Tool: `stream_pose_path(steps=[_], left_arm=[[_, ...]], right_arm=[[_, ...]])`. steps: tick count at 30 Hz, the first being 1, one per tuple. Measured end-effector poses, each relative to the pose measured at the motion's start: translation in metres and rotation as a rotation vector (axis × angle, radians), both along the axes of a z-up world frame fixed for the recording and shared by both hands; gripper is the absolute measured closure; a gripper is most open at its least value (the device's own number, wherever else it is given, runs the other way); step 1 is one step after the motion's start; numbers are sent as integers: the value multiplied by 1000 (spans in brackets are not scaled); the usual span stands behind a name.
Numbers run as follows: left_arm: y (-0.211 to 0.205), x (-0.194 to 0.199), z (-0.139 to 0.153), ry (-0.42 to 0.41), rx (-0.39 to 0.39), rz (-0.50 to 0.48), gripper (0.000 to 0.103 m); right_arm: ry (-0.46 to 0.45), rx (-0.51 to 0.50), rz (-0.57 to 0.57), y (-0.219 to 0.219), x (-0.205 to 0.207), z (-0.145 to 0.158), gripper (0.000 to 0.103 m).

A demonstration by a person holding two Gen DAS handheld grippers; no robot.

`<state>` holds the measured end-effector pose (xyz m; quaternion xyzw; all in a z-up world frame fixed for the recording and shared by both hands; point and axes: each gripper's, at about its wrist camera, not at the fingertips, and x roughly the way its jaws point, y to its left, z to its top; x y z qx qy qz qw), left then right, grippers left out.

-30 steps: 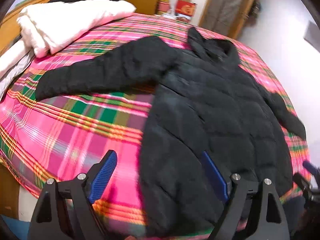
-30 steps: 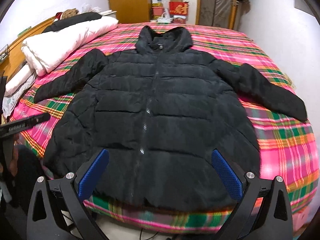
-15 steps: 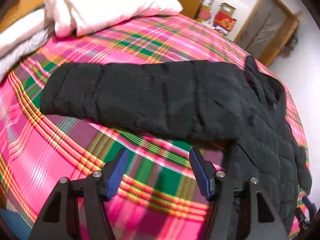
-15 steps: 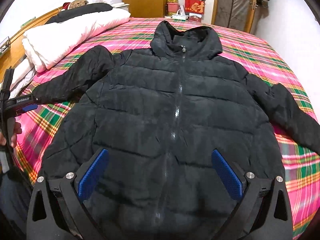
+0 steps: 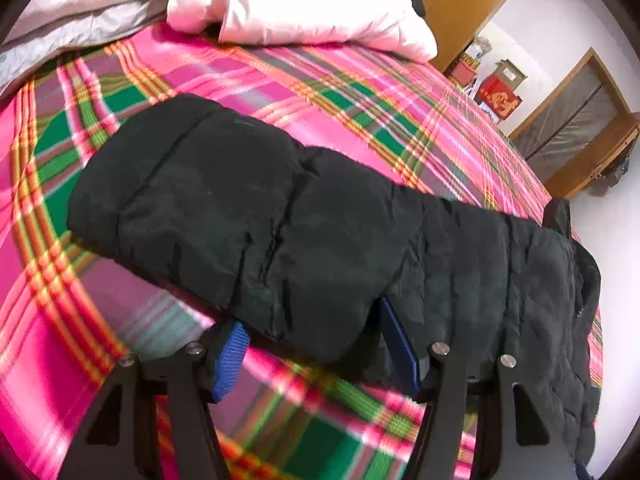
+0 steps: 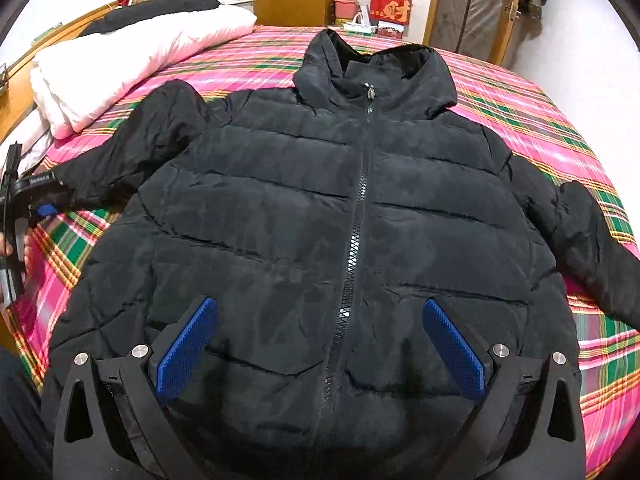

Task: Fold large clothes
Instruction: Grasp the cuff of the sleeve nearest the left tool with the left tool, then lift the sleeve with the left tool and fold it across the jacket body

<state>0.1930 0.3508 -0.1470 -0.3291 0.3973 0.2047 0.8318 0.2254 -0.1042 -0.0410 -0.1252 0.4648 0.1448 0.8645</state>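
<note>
A black puffer jacket [image 6: 352, 216] lies zipped and face up on the pink plaid bed [image 6: 520, 104], sleeves spread out. In the left wrist view its left sleeve [image 5: 248, 224] fills the middle. My left gripper [image 5: 316, 344] is open, its blue pads on either side of the sleeve's near edge; the sleeve covers the fingertips. It also shows in the right wrist view [image 6: 44, 200] at the sleeve's cuff. My right gripper [image 6: 320, 336] is open and empty, hovering above the jacket's lower front, astride the zipper.
A folded white duvet [image 6: 132, 64] and a black item [image 6: 160, 8] lie at the head of the bed on the left. A wooden headboard [image 6: 24, 80] runs along that side. Boxes [image 6: 384, 4] and a wooden door [image 6: 476, 8] stand beyond the bed.
My left gripper has moved in low to the sleeve, whose edge now lies between its jaws. My right gripper has moved forward over the jacket's front.
</note>
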Motion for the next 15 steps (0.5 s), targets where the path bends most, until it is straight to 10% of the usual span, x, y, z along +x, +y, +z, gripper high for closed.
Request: stream_pose_path(steps=[7, 15], left_arm=[[-1, 14, 14, 2, 126, -16, 88], [-33, 7, 123, -175, 238, -100, 93]], right_arm=[[-7, -10, -9, -7, 2, 2, 1], [-36, 30, -31, -31, -6, 18, 1]])
